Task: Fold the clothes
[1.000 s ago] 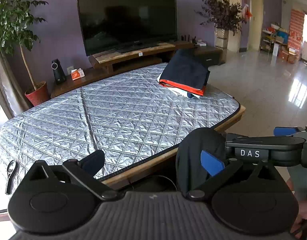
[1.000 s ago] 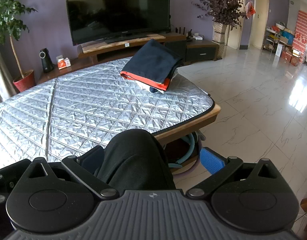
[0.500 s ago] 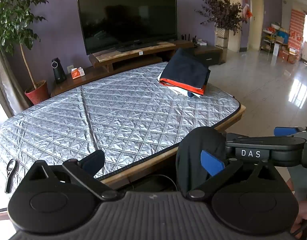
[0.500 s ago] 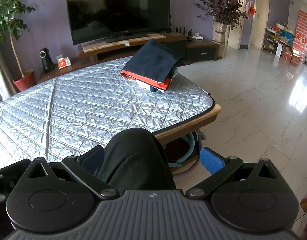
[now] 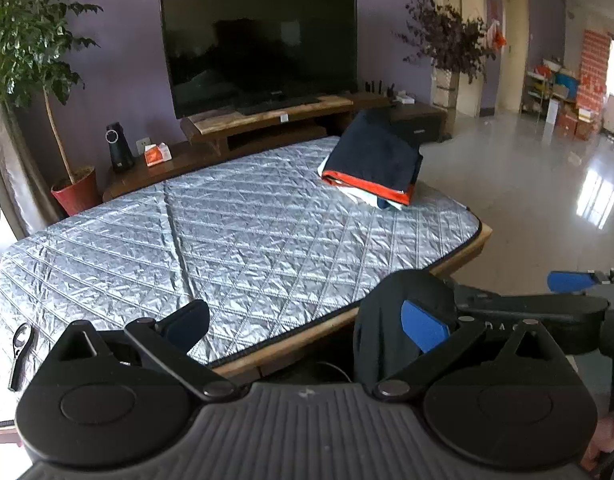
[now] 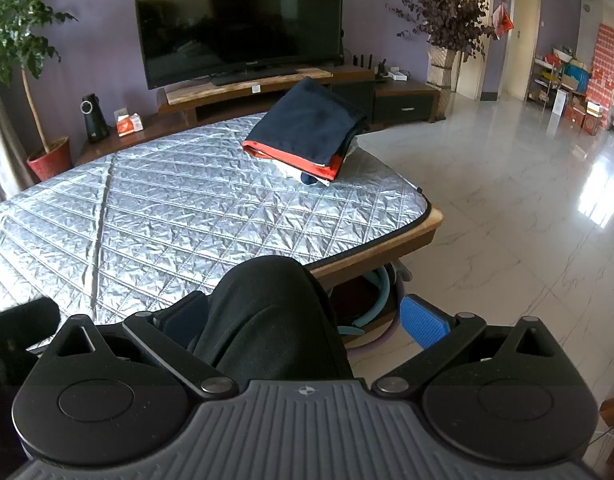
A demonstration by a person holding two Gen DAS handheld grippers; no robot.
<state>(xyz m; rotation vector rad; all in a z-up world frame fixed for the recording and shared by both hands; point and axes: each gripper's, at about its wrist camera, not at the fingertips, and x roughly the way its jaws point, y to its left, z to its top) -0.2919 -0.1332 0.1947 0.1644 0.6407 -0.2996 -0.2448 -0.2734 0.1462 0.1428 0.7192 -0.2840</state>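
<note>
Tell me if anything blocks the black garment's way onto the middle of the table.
Nothing visible does. The black garment hangs at the near edge of the quilted cover; the folded stack lies at the far right corner, off that path.

Ahead of us the table (image 5: 267, 240); folded stack (image 5: 373, 160) at its far right; television (image 5: 263, 44) behind.

I count: one table (image 5: 473, 242), one stack of folded clothes (image 5: 373, 164), one black garment (image 6: 273, 316), one television (image 5: 261, 46), two potted plants (image 5: 73, 188) (image 5: 447, 44), two grippers (image 5: 305, 326) (image 6: 305, 320).
</note>
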